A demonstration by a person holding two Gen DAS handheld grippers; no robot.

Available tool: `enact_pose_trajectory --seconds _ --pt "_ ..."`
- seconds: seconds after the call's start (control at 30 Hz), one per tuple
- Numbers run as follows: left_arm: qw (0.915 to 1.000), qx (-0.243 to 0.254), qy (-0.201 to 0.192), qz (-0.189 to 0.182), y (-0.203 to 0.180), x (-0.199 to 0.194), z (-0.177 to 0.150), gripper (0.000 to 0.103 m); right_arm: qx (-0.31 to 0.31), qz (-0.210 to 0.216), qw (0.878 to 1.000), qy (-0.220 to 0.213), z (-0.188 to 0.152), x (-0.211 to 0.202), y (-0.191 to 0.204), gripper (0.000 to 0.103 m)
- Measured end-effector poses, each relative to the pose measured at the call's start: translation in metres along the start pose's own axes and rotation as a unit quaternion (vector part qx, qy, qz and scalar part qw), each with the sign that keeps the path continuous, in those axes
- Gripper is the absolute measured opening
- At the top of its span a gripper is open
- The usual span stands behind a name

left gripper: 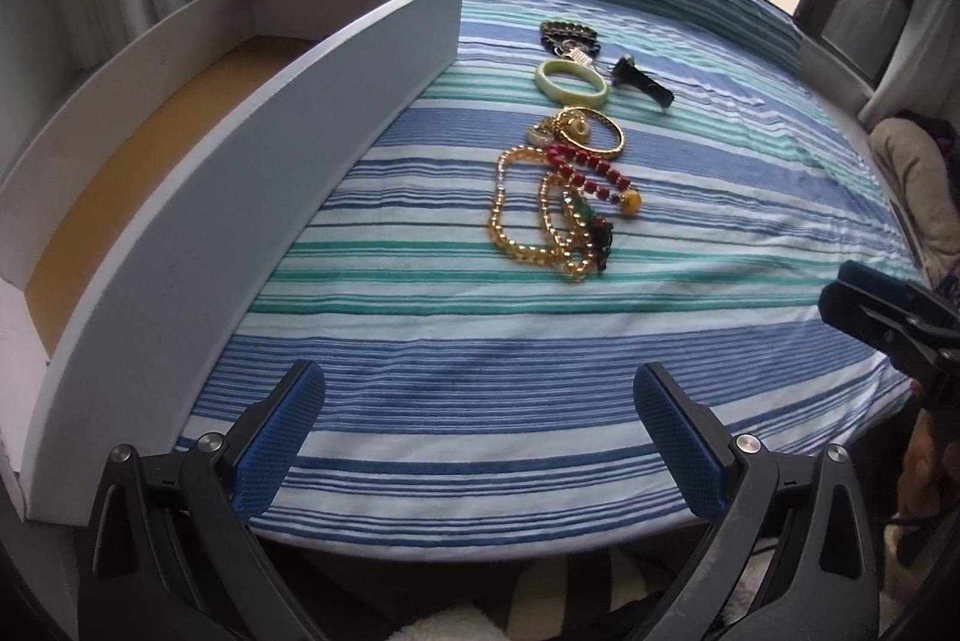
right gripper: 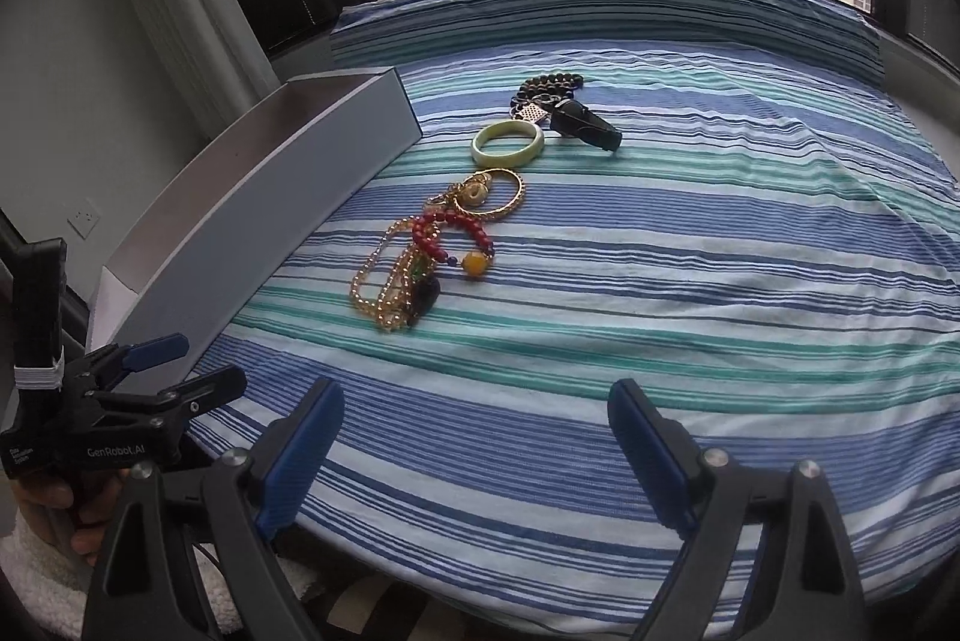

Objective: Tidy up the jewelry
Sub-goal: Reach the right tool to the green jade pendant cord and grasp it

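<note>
holding both grippers low over the near edge of the bed (left gripper: 456,389), we keep the left gripper (left gripper: 480,437) with its fingers (left gripper: 282,437) spread wide on nothing, and the right gripper (right gripper: 477,452) likewise parted and bare. beyond them, mid-bed, lies the jewelry: a gold bead necklace (left gripper: 528,227) tangled with a red bead bracelet (left gripper: 591,173), then a gold bangle (left gripper: 591,134), a pale green bangle (left gripper: 571,82), a dark bead bracelet (left gripper: 567,32) and a black clip (left gripper: 645,82). left of them sits the open white box (left gripper: 180,245), just beside the jewelry.
</note>
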State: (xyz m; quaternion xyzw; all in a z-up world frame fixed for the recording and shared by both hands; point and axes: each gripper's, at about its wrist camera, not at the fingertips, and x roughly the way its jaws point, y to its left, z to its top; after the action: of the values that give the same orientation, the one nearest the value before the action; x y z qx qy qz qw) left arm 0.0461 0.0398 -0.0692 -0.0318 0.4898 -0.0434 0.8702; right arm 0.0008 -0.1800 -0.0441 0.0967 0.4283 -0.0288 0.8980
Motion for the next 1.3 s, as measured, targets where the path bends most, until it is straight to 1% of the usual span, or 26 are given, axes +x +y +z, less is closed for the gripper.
enact_pose_trajectory --seconds 0.07,0.1,0.13,0.17,0.23,0.3,0.37,0.4,0.5,0.53,0.57,0.6,0.63,0.73,0.8,0.9,1.03,1.13,1.2,1.23,1.3 --pt "1.0000 0.002 0.001 0.002 0.001 0.000 0.000 0.102 -0.016 0.013 1.000 0.013 0.011 0.017 0.002 0.078" --pt "1.0000 0.002 0.002 0.004 0.001 0.001 0.000 0.102 -0.026 0.021 0.999 0.019 0.015 0.026 0.003 0.066" --pt "1.0000 0.002 0.005 0.005 0.001 0.003 0.000 0.102 -0.032 0.027 0.999 0.027 0.018 0.036 0.005 0.061" --pt "1.0000 0.000 0.008 0.004 0.001 0.005 -0.001 0.102 -0.033 0.034 0.998 0.037 0.020 0.046 0.007 0.058" --pt "0.9999 -0.002 0.015 0.003 0.001 0.008 -0.002 0.102 -0.030 0.063 0.996 0.056 0.023 0.067 0.011 0.053" --pt "0.9998 -0.001 0.021 0.005 0.000 0.011 -0.003 0.102 -0.028 0.082 0.994 0.065 0.026 0.085 0.018 0.053" --pt "0.9997 0.001 0.025 0.007 0.000 0.013 -0.004 0.102 -0.033 0.090 0.993 0.064 0.030 0.101 0.026 0.051" --pt "0.9996 0.001 0.026 0.007 0.000 0.014 -0.004 0.102 -0.032 0.092 0.993 0.064 0.032 0.109 0.029 0.047" --pt "0.9995 0.001 0.029 0.011 0.000 0.016 -0.004 0.102 -0.019 0.101 0.992 0.068 0.038 0.129 0.030 0.042" --pt "0.9995 0.001 0.030 0.011 0.000 0.017 -0.003 0.102 -0.015 0.104 0.992 0.072 0.039 0.135 0.029 0.034" --pt "0.9995 0.002 0.031 0.012 0.000 0.018 -0.003 0.102 -0.010 0.107 0.991 0.078 0.039 0.140 0.028 0.029" --pt "0.9994 0.002 0.032 0.013 0.000 0.019 -0.002 0.102 -0.004 0.108 0.991 0.082 0.038 0.143 0.025 0.017" --pt "0.9994 0.003 0.033 0.014 0.000 0.021 -0.001 0.102 0.000 0.108 0.991 0.083 0.037 0.145 0.022 0.007" --pt "0.9992 0.010 0.038 0.009 -0.003 0.027 0.002 0.102 0.012 0.114 0.991 0.072 0.033 0.135 0.011 0.006" --pt "0.9991 0.017 0.038 0.008 -0.006 0.030 0.004 0.102 0.023 0.119 0.991 0.061 0.030 0.121 0.001 0.006" --pt "0.9987 0.035 0.037 0.003 -0.013 0.036 0.011 0.102 0.036 0.113 0.992 0.044 0.024 0.093 -0.016 0.006" --pt "0.9970 0.066 0.038 -0.014 -0.025 0.044 0.025 0.102 0.053 0.095 0.994 0.031 0.011 0.062 -0.040 0.004" --pt "0.9970 0.059 0.043 -0.027 -0.027 0.048 0.033 0.102 0.061 0.076 0.995 0.023 0.001 0.043 -0.055 0.003" --pt "0.9964 0.065 0.042 -0.034 -0.031 0.047 0.034 0.102 0.069 0.063 0.995 0.021 -0.006 0.036 -0.064 0.003" --pt "0.9962 0.069 0.040 -0.034 -0.033 0.046 0.033 0.102 0.068 0.057 0.996 0.021 -0.008 0.033 -0.068 0.003" --pt "0.9960 0.073 0.040 -0.035 -0.036 0.045 0.031 0.102 0.041 0.043 0.998 0.026 -0.011 0.035 -0.066 0.004"
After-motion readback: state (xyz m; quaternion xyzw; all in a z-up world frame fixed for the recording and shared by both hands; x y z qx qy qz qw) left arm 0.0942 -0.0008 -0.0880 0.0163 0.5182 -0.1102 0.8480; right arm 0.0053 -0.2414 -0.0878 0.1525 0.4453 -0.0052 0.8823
